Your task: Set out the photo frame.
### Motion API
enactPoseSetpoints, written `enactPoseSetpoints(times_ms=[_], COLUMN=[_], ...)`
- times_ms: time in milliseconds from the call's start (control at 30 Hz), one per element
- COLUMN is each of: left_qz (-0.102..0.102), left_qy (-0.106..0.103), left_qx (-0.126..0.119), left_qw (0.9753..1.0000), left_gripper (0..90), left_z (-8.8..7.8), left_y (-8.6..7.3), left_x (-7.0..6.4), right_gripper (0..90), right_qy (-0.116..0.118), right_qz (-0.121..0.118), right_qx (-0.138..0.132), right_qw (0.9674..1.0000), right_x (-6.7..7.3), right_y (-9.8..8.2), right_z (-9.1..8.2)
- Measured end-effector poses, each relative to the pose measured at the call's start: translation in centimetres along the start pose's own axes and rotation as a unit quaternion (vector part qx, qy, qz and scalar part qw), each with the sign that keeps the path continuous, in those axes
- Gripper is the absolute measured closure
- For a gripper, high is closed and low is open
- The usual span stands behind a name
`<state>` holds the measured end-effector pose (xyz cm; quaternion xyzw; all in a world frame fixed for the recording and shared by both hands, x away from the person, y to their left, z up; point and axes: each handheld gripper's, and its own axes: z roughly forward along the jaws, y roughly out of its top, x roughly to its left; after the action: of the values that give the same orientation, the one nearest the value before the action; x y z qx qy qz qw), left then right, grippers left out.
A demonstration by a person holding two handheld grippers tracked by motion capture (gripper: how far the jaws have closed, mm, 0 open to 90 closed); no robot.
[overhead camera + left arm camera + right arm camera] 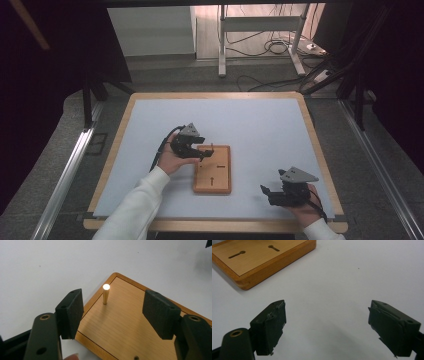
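We see a flat wooden board [212, 176] lying near the middle of the pale tabletop [260, 130], its long side running away from the person. In the left gripper view a short brass-coloured peg [106, 294] stands upright in the board [120, 325] close to one of its corners, its round top catching the light. Our left gripper [201, 152] sits at the board's far left corner in the high view, held in the person's left hand [170, 159] with a white sleeve [135, 205] behind it. Its jaws stand wide apart and hold nothing: in its own view the left gripper [117, 312] has one pad hanging over the board's edge and the other over the board's surface, and the peg rises beyond and between them, touching neither. A small dark hole shows in the board near the bottom of that view. Our right gripper [265, 192] rests low over the tabletop well to the right of the board, near the front edge, in the person's right hand [306, 210]. In its own view the right gripper [327, 325] is also spread wide with nothing between its pads, just bare tabletop below, and the board [262, 257] lies off at the upper left, showing two keyhole-shaped slots [237, 254] in its top face.
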<state>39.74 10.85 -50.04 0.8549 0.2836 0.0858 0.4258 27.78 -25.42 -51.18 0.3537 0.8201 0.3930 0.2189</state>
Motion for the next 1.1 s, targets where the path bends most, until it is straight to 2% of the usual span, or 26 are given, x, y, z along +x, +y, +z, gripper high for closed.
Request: enactPoseSetpoints(times_ms=[67,167,533,567,867,933,1067,1100], left_qz=[-0.006,-0.002,0.012,0.006,0.007,0.001,0.006,0.002], left_qy=[0.0,-0.002,0.003,0.001,-0.012,-0.015,-0.014,-0.017], left_qx=[0.007,0.011,0.005,0.001,-0.009,-0.014,-0.01,-0.012], left_qw=[1.0,0.9999,0.9999,1.0,0.9999,0.9998,0.9998,0.9998], left_gripper=[35.6,38.8,59.1,60.7,75.3,77.4,82.6,83.3], left_z=[0.6,1.3,3.0,3.2,3.5,3.6,3.8,3.8], left_y=[-0.2,-0.3,0.1,0.1,-0.2,-0.2,-0.2,-0.2], left_x=[0.1,0.0,0.3,0.3,0.9,0.9,1.0,1.0], right_gripper=[14.5,14.5,14.5,14.5,14.5,14.4,14.4,14.4], right_qy=[-0.001,0.002,0.0,0.0,0.003,0.005,0.011,0.012], right_qz=[0.001,0.003,0.0,0.001,0.001,0.0,-0.007,-0.011], right_qx=[0.0,0.001,0.005,0.005,0.006,0.005,0.004,0.004], right_qw=[1.0,1.0,1.0,1.0,1.0,1.0,0.9999,0.9999], right_x=[0.0,0.0,0.2,0.2,0.5,0.6,1.2,1.3], right_y=[0.0,0.0,-0.1,-0.1,0.0,0.1,0.4,0.5], right_z=[0.0,0.0,0.1,0.1,0.3,0.3,0.4,0.5])
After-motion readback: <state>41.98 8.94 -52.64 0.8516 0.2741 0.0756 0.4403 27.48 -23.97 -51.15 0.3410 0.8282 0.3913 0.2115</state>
